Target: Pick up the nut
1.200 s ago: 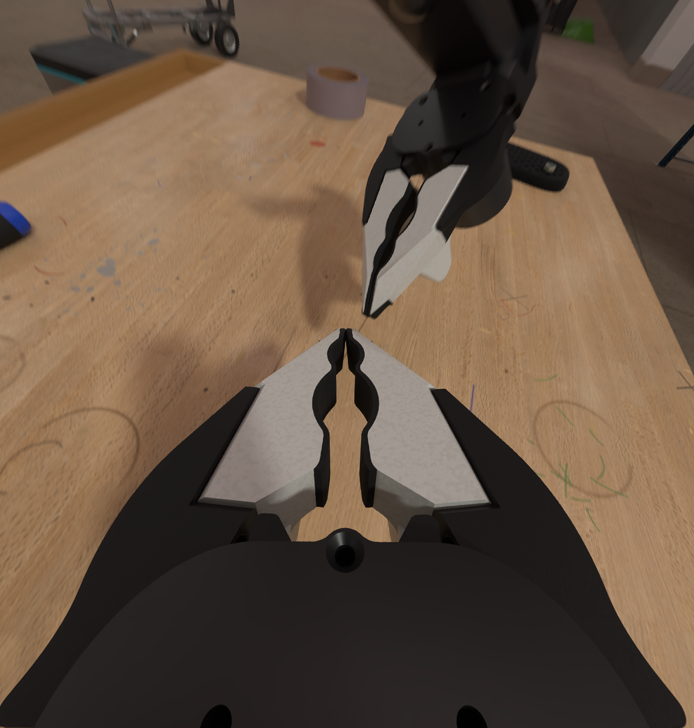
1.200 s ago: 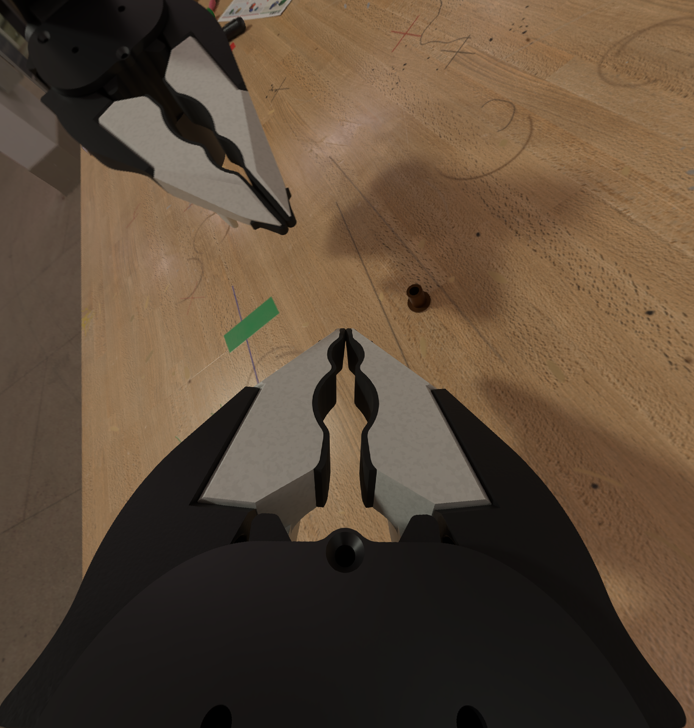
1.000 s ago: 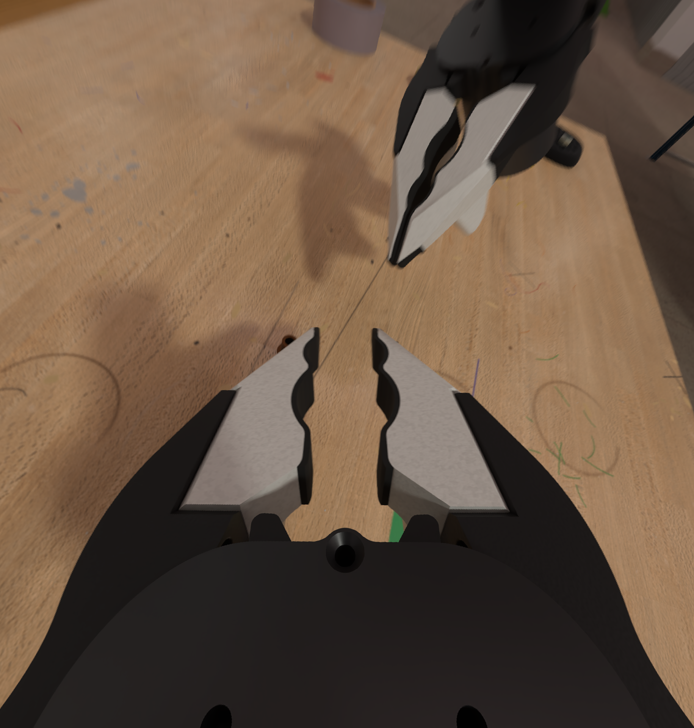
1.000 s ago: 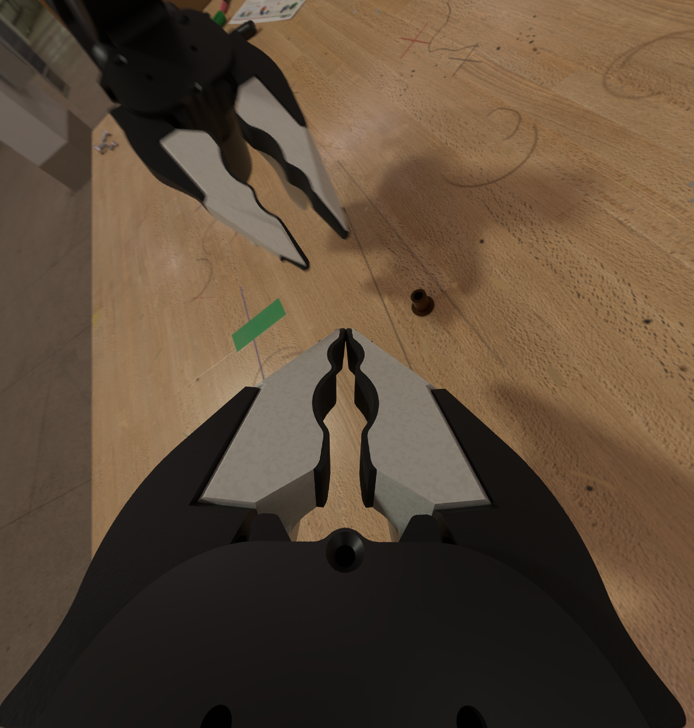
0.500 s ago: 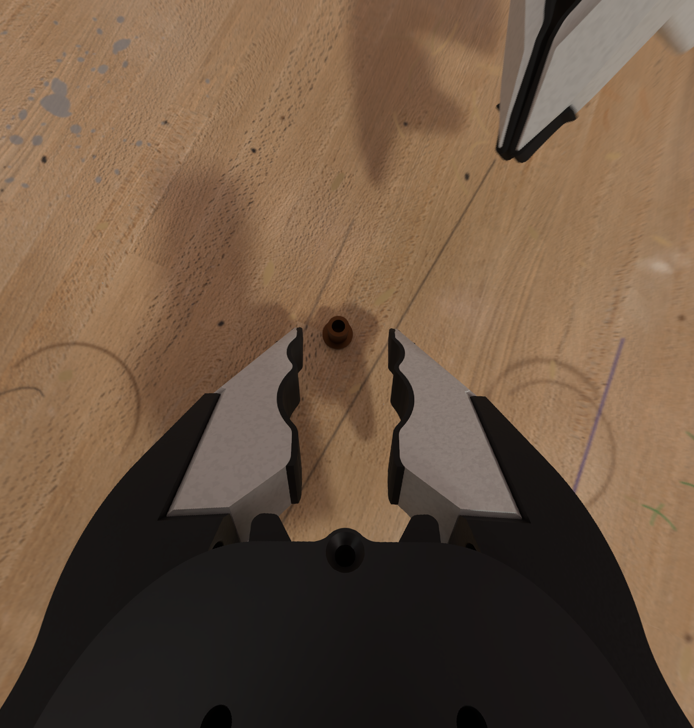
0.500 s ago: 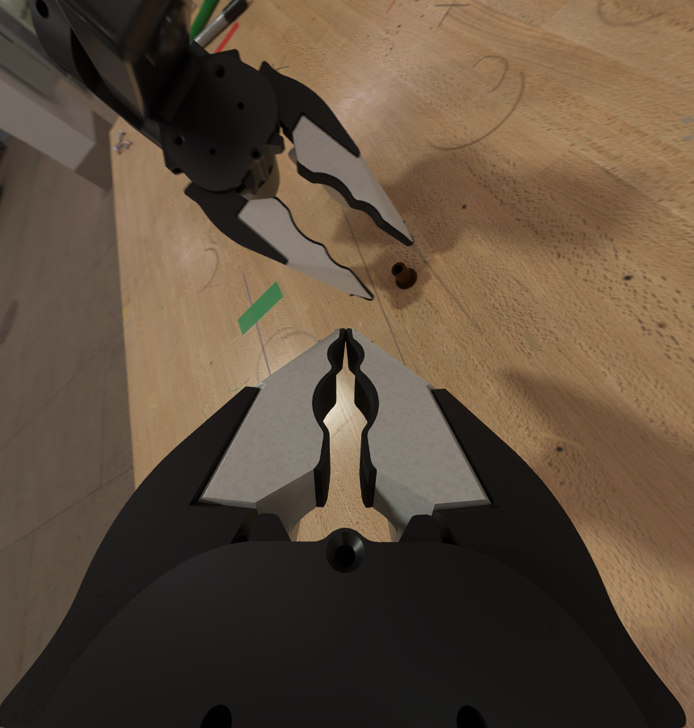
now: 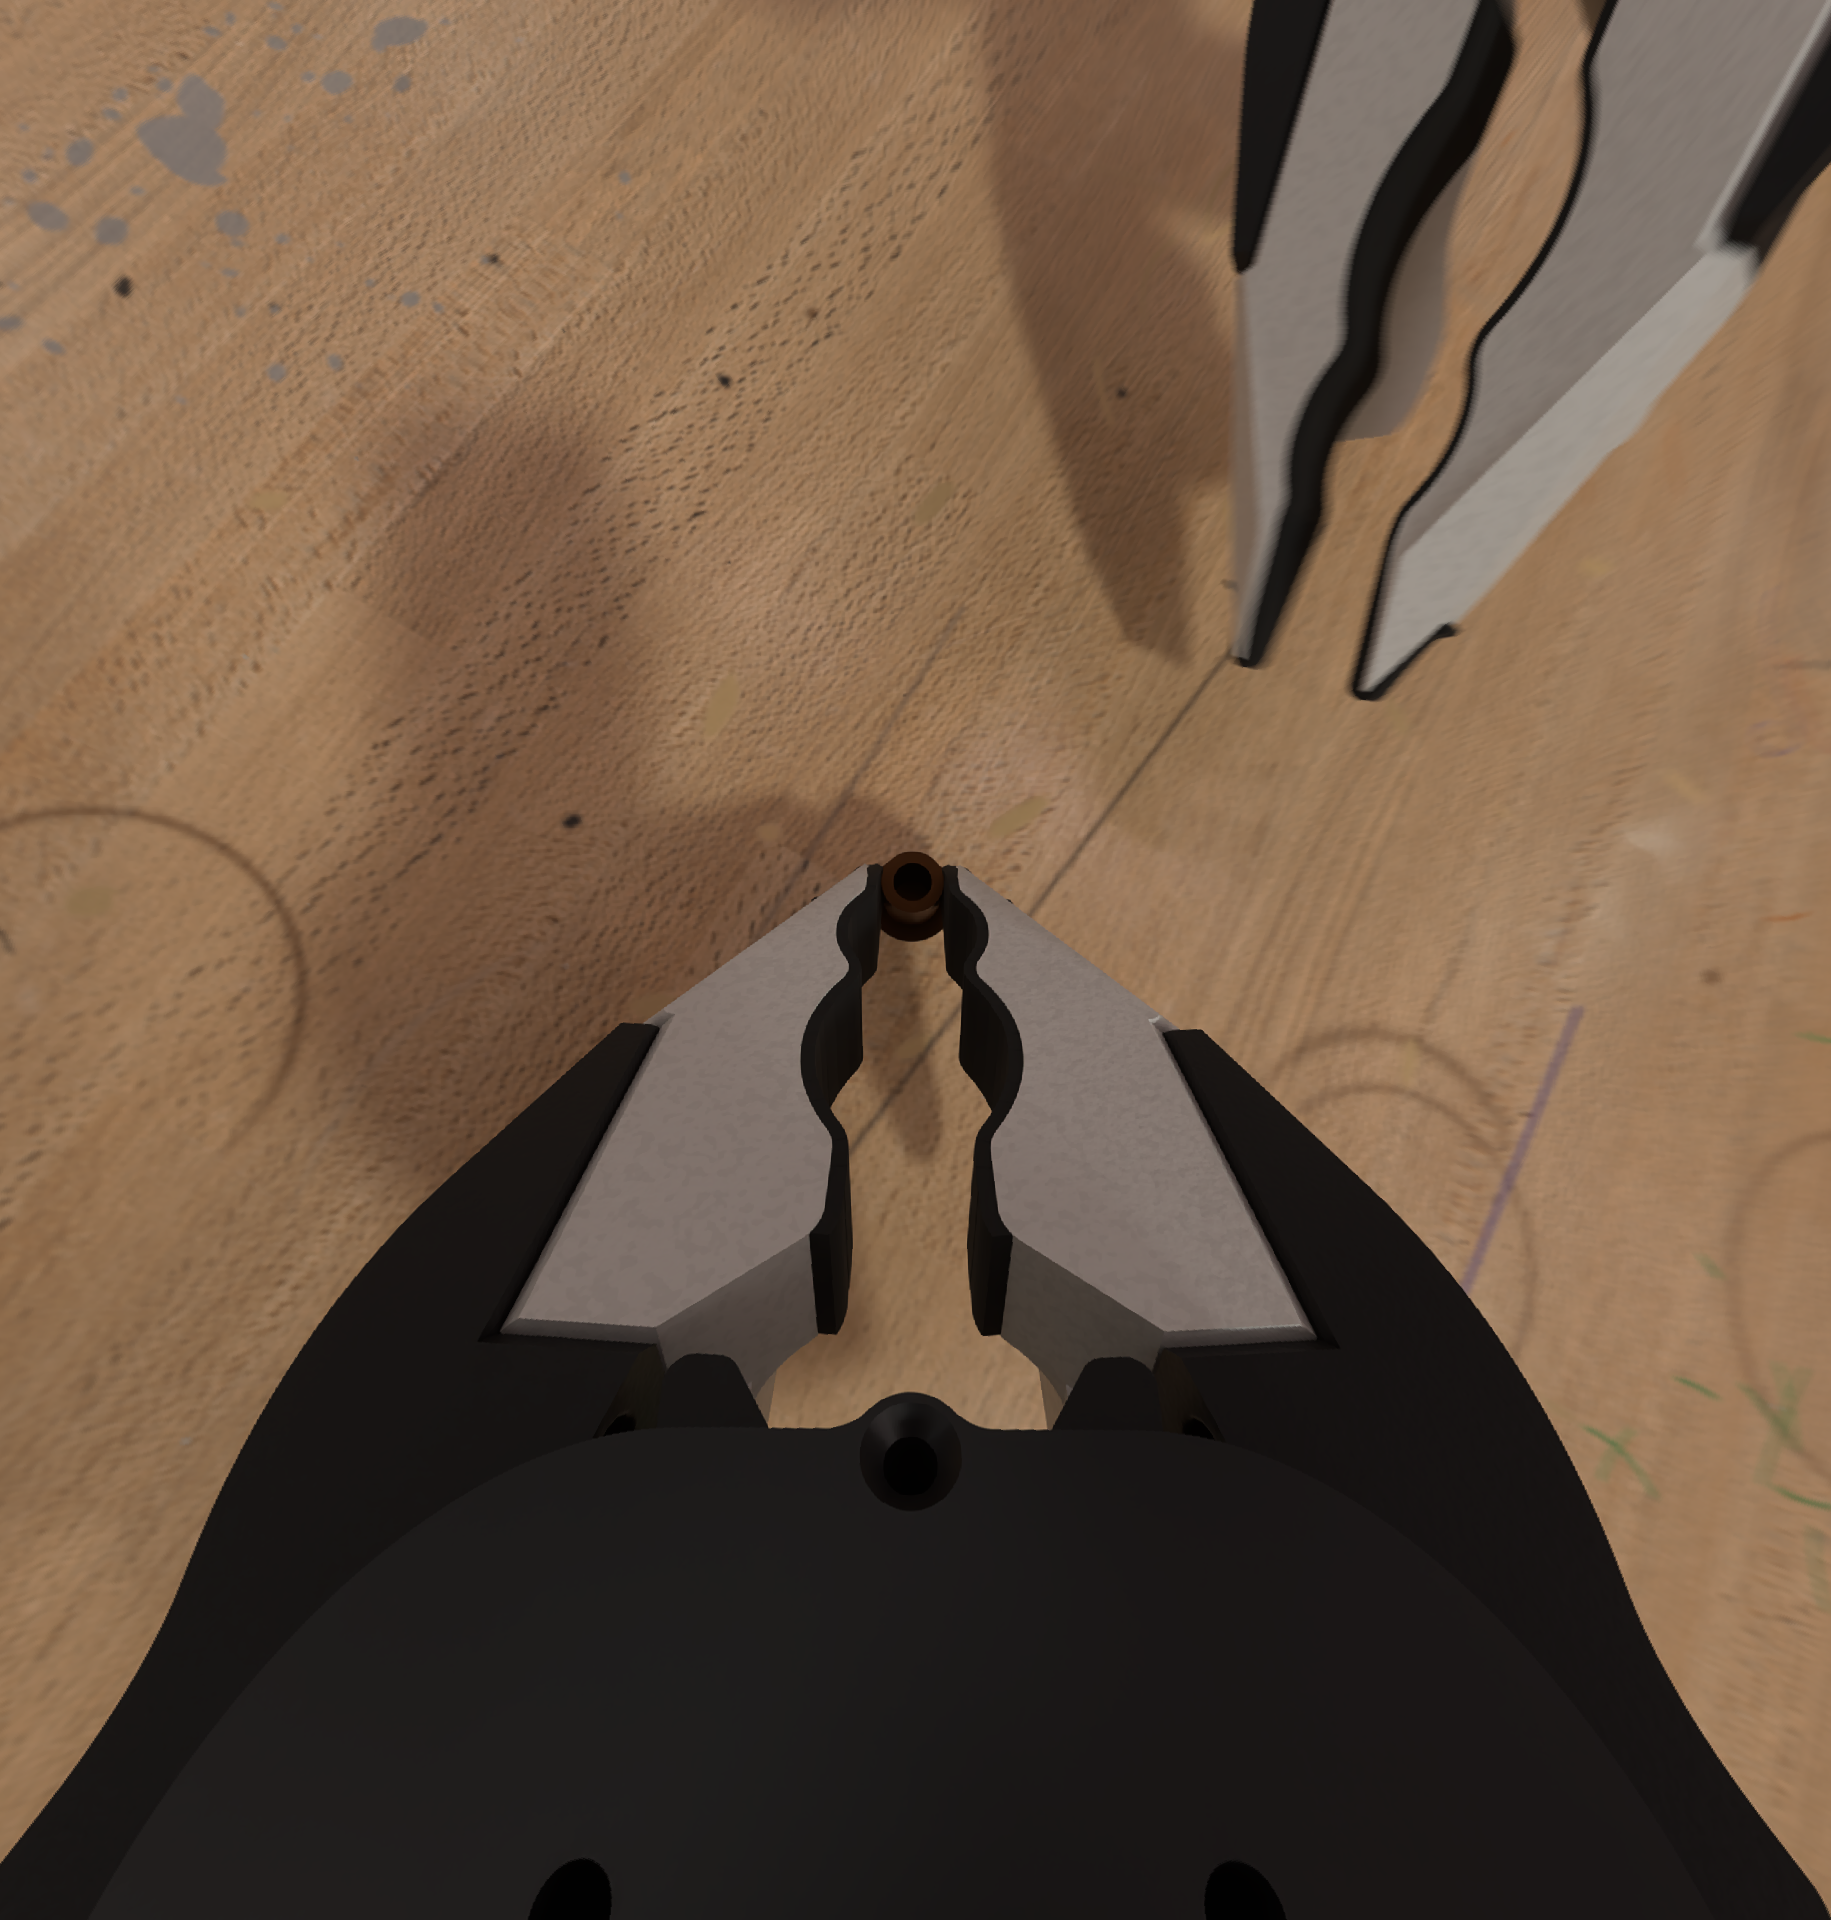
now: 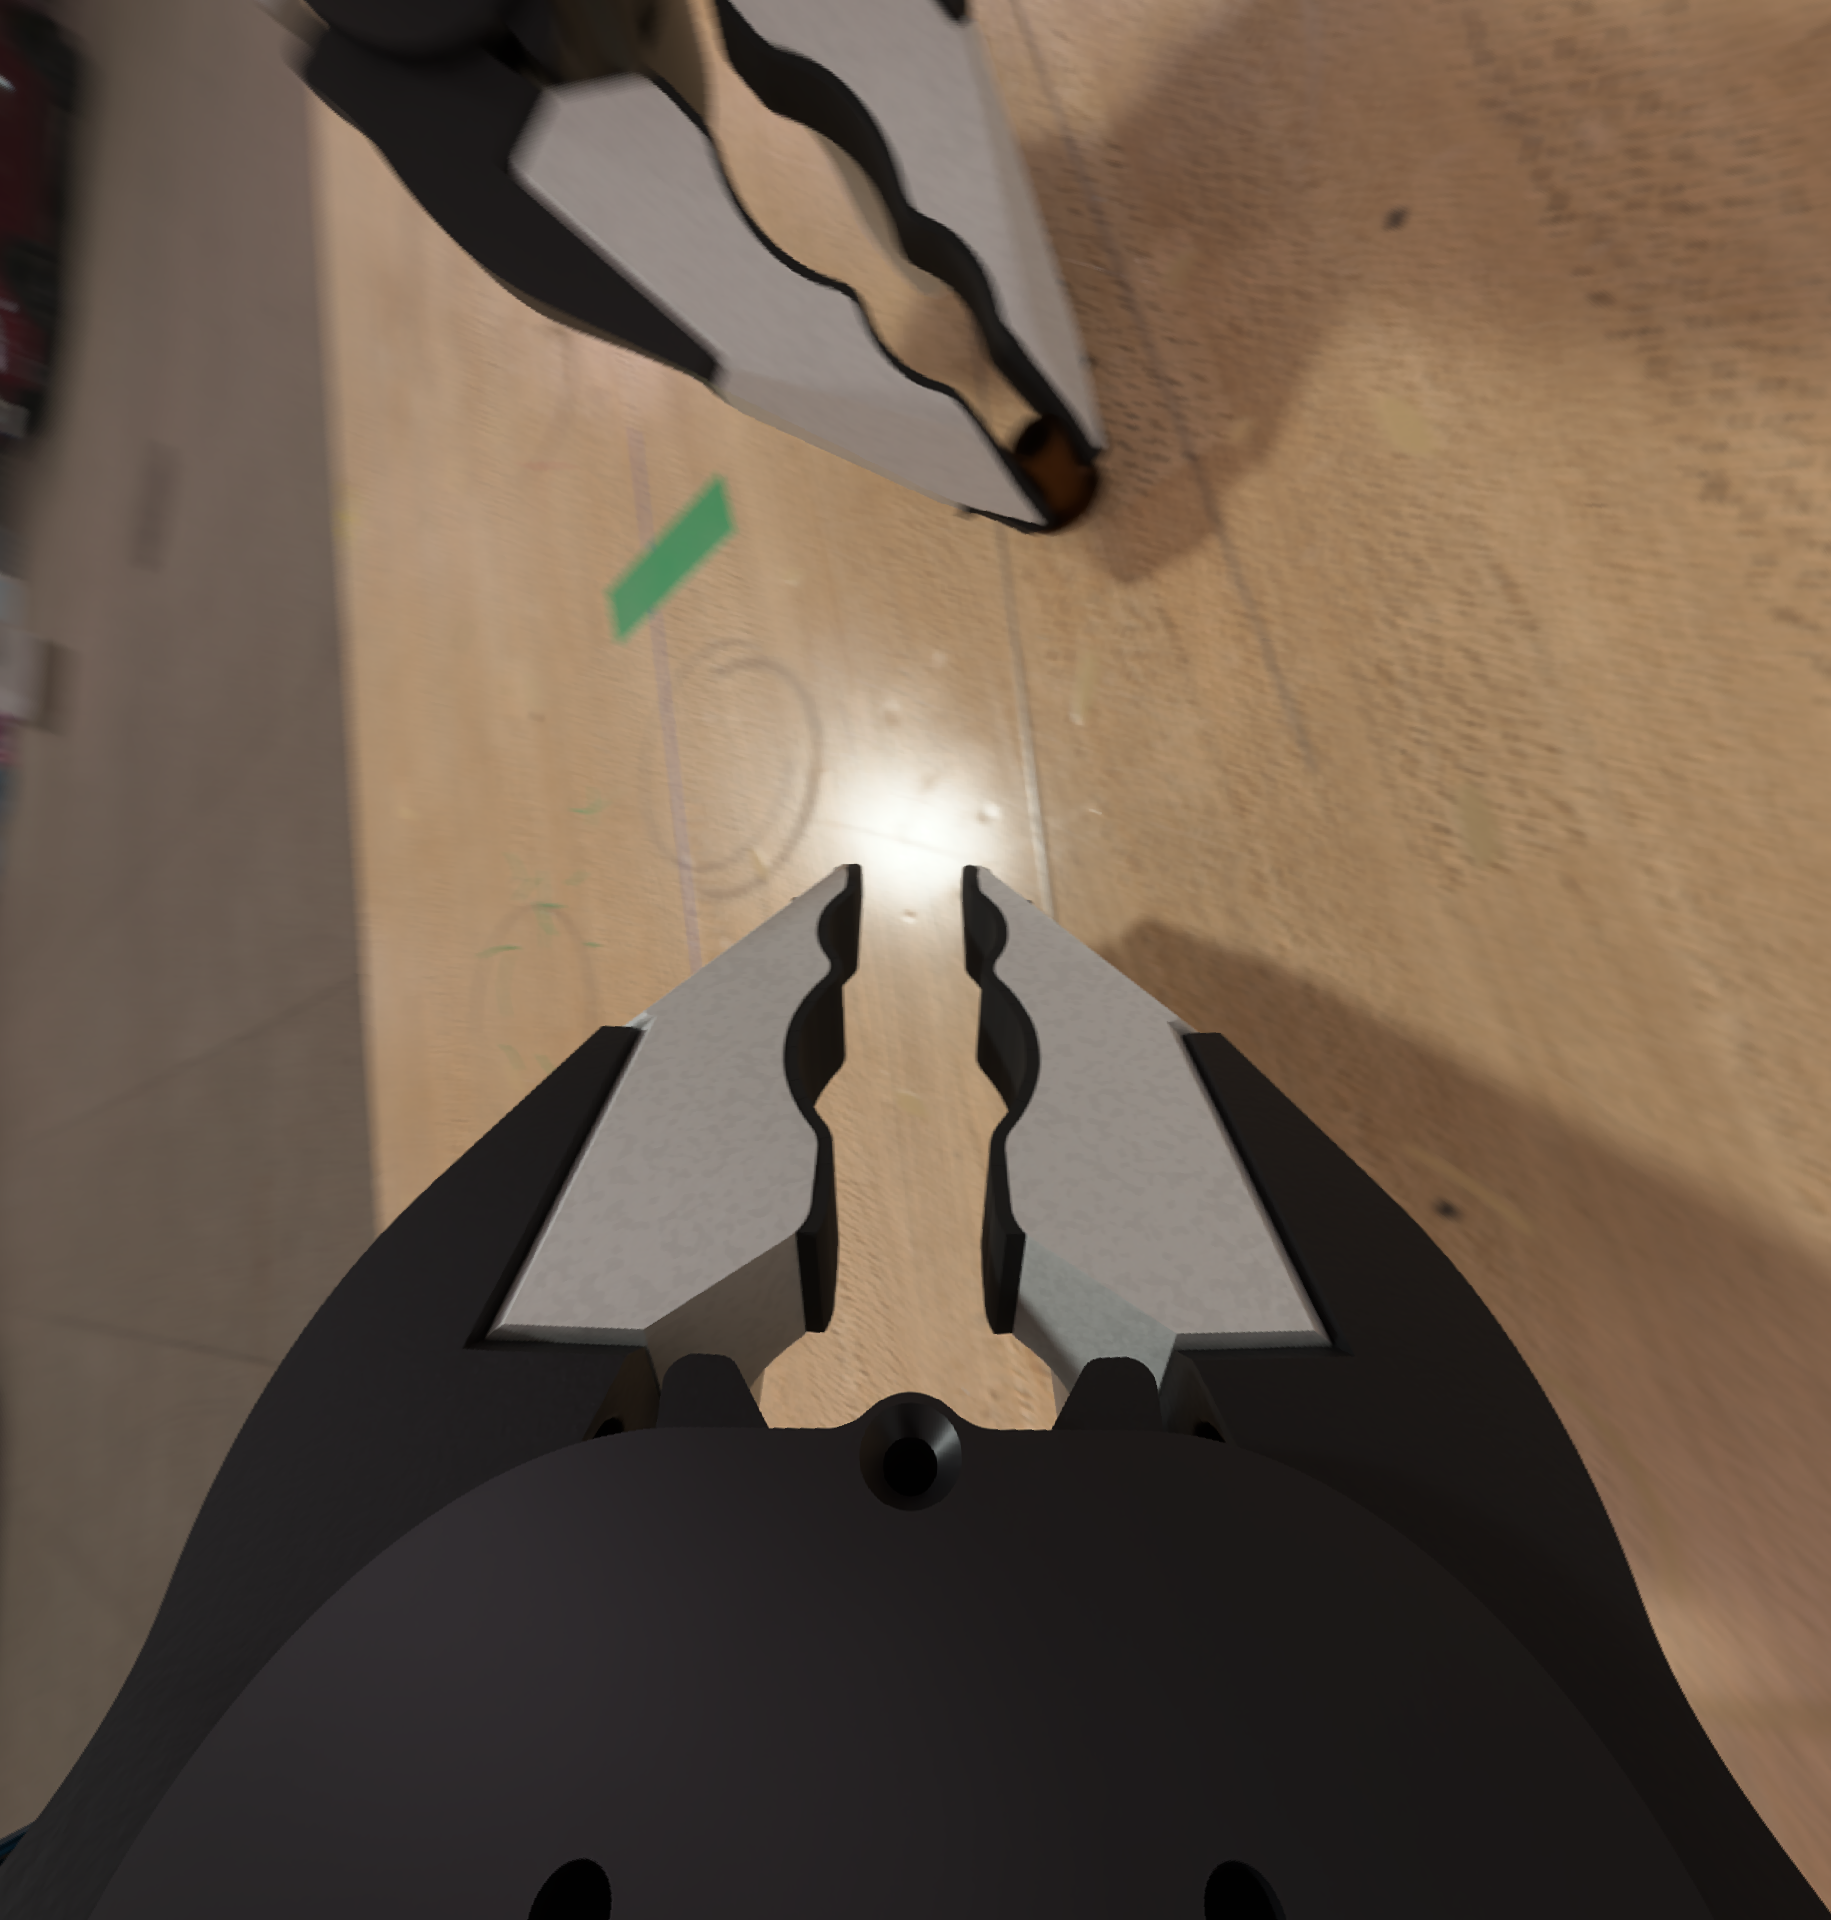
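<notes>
Left claw [image 7: 911, 896] tips around nut [image 7: 911, 891], on table [image 7: 578, 520]

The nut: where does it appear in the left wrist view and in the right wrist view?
Left wrist view: the nut sits at centre, pinched between the left gripper fingertips.
Right wrist view: the nut is upper centre-right, at the tips of the left gripper.
Shared landmark: the straight seam line in the wooden table.

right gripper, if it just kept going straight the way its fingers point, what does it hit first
Most likely the bare wooden table. The right gripper is open and empty, aimed down at a bright patch of wood just past its tips. The left gripper, shut on the nut, sits farther ahead, slightly right of that line; depth is unclear.
</notes>
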`<state>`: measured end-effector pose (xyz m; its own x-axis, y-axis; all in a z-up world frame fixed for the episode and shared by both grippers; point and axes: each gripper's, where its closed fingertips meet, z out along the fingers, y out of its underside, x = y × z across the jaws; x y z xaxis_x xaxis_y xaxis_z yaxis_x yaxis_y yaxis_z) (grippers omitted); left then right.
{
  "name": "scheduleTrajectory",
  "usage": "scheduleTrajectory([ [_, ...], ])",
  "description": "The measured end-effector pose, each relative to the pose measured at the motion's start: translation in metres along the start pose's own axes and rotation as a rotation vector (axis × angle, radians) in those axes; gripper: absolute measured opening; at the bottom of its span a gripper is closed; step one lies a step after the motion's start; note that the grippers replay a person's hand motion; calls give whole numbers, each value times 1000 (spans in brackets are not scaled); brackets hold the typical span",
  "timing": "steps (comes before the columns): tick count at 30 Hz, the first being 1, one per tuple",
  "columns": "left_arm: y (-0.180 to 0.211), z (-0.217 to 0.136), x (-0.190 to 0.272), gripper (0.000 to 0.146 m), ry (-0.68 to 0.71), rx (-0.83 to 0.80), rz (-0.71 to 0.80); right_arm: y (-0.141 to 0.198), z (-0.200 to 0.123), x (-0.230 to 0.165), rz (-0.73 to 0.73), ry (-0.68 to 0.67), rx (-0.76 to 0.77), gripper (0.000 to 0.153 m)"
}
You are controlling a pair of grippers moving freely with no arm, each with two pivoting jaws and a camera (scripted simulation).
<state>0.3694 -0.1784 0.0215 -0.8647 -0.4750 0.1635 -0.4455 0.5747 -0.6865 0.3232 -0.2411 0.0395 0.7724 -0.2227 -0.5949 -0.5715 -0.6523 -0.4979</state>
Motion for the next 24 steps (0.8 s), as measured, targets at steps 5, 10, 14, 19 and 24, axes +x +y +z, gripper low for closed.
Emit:
scheduleTrajectory([
  [5, -12, -19, 12, 11, 185, 109, -198, -1, -21, 24, -126, 275, -39, 40],
  [10, -43, -48, 39, 11, 574, 310, -434, -37, -42, 9, -358, 347, 91, 45],
  [14, -56, -49, 44, 11, 655, 357, -488, -52, -43, -3, -398, 262, 115, 42],
  [19, -66, -44, 39, 11, 295, 313, -210, -62, -54, -23, -214, 22, 211, 36],
  [24, -85, -40, 34, 11, 49, 226, 27, -57, -86, -16, -219, 129, 257, 33],
])
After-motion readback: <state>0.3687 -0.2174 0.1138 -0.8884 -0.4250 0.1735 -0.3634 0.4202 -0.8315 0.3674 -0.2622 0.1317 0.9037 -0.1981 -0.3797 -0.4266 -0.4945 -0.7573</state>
